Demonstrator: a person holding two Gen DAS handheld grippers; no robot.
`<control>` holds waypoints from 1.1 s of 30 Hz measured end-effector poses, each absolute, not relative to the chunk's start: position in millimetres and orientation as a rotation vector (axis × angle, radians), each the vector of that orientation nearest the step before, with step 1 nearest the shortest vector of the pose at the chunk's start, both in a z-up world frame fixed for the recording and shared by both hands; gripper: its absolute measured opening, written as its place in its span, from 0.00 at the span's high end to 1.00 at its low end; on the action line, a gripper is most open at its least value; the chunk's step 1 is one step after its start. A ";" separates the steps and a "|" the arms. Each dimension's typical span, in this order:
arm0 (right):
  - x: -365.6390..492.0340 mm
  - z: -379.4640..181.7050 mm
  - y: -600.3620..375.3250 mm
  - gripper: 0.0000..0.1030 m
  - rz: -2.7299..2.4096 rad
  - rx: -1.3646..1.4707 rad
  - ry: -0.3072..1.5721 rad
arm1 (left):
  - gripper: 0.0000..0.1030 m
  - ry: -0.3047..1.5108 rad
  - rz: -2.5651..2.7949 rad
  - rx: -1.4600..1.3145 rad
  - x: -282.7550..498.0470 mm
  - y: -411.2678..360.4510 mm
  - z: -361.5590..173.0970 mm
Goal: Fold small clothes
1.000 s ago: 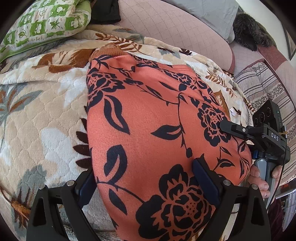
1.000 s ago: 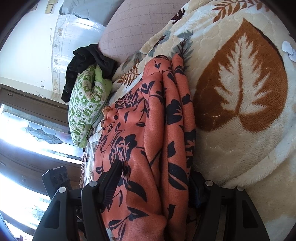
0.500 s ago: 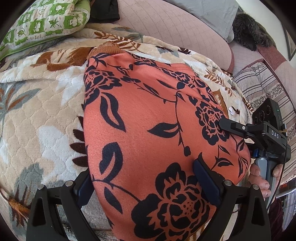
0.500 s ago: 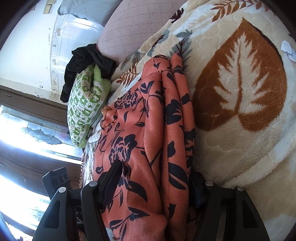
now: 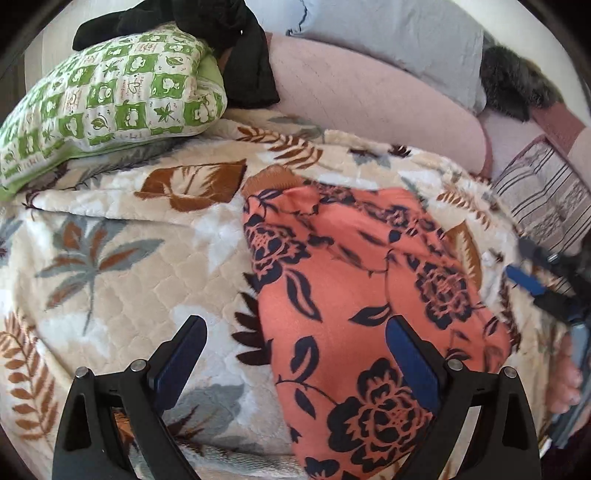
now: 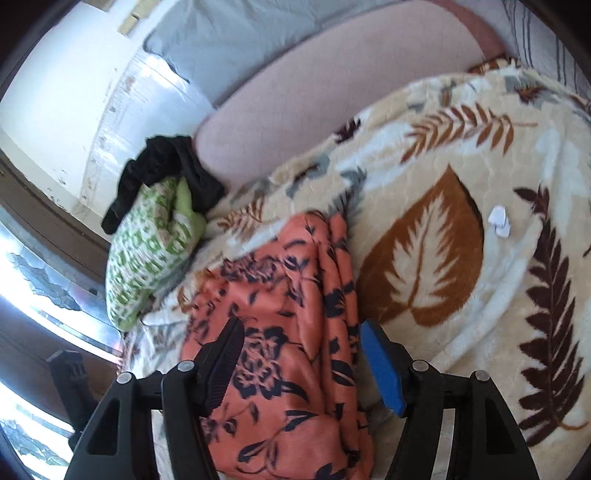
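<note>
An orange garment with black flowers point(image 5: 351, 295) lies folded on the leaf-print blanket point(image 5: 122, 280). My left gripper point(image 5: 295, 343) hangs open above its near left edge, one finger over the blanket and the other over the cloth, with nothing gripped. The right wrist view shows the same garment point(image 6: 295, 295) as a narrow strip with a bunched fold along its right side. My right gripper point(image 6: 301, 350) is open above it, and its pads do not press the cloth. From the left wrist view, the right gripper point(image 5: 532, 266) is a blur at the garment's right side, with a hand point(image 5: 569, 380) below it.
A green patterned pillow point(image 5: 110, 96) with a black garment point(image 5: 243, 55) on it lies at the back left. A pink bolster point(image 5: 369, 96) and a grey pillow point(image 5: 399, 33) line the back. A striped cushion point(image 5: 546, 199) is at the right. A white scrap point(image 6: 498, 219) lies on the blanket.
Both grippers have risen off the garment and tilted up, so more of the pillows and blanket shows. The garment stays folded in place. The jaws keep the same spread.
</note>
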State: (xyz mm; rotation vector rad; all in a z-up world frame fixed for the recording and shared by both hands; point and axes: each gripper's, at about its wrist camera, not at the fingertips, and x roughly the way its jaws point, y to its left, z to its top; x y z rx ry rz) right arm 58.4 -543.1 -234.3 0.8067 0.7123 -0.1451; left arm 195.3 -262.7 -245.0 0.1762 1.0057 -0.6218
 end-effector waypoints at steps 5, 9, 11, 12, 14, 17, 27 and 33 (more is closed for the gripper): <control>70.4 -220.4 -510.6 0.59 -0.027 0.803 0.765 | 0.05 1.071 -0.550 0.226 190.1 -262.6 -270.5; 87.4 -275.8 -490.5 0.66 -0.062 0.881 1.028 | 0.05 1.051 -0.536 0.264 178.1 -257.8 -264.3; 84.3 -291.5 -488.8 0.81 -0.116 0.888 1.039 | 0.05 1.044 -0.532 0.270 171.5 -254.9 -262.7; 82.4 -290.6 -489.3 0.81 -0.113 0.896 1.032 | 0.05 1.046 -0.533 0.265 168.8 -253.3 -262.0; 77.2 -288.1 -490.7 0.81 -0.119 0.924 1.017 | 0.05 1.040 -0.538 0.261 163.8 -251.7 -258.1; 73.8 -280.2 -486.7 0.81 -0.149 0.895 1.003 | 0.05 0.997 -0.540 0.273 158.4 -253.2 -247.9; 120.2 -228.6 -462.1 0.77 -0.094 0.755 0.842 | 0.05 0.984 -0.512 0.327 174.5 -257.6 -255.8; 142.1 -298.7 -470.3 0.79 -0.089 0.938 0.956 | 0.04 1.021 -0.541 0.300 176.7 -258.3 -267.2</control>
